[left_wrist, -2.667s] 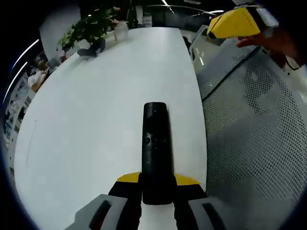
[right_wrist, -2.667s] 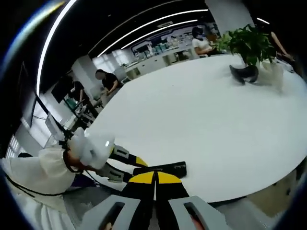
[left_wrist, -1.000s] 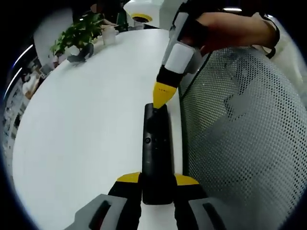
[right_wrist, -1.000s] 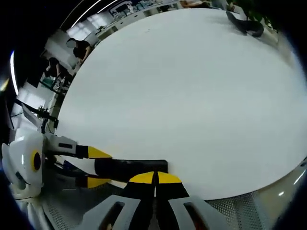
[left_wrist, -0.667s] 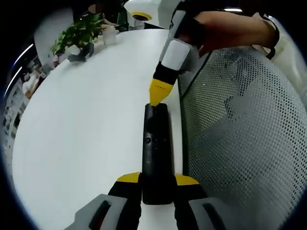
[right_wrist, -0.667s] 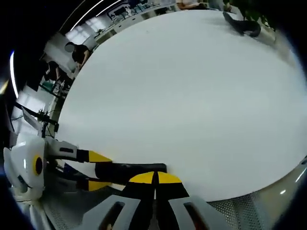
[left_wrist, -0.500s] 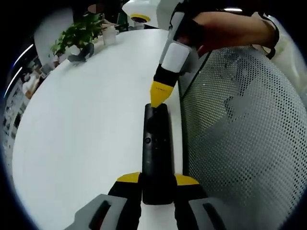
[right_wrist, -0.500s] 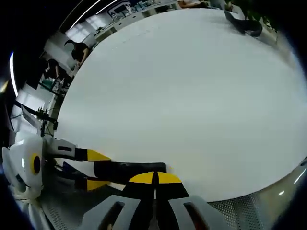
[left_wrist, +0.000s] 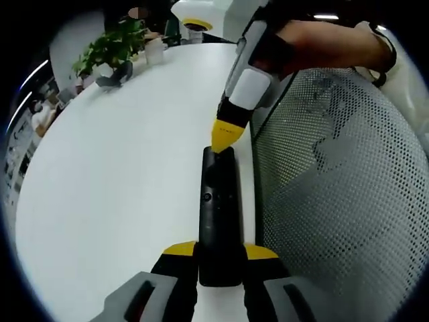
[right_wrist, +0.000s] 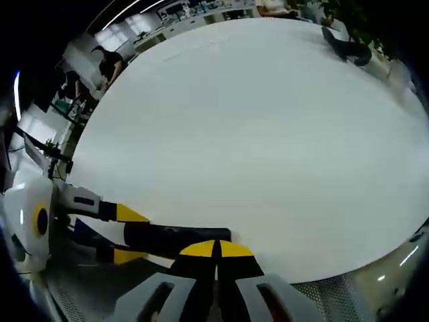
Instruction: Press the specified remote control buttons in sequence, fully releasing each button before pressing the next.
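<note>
Black remote (left_wrist: 218,208) clamped by L gripper (left_wrist: 220,258); R gripper (right_wrist: 216,251) jaws together; no legible text.

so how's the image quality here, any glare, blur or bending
Left gripper view: remote sharp, table evenly lit without harsh glare, its edge bowed by the fisheye. Right gripper view: table bulges into a dome, ceiling strip lights blown out, background people soft.
</note>
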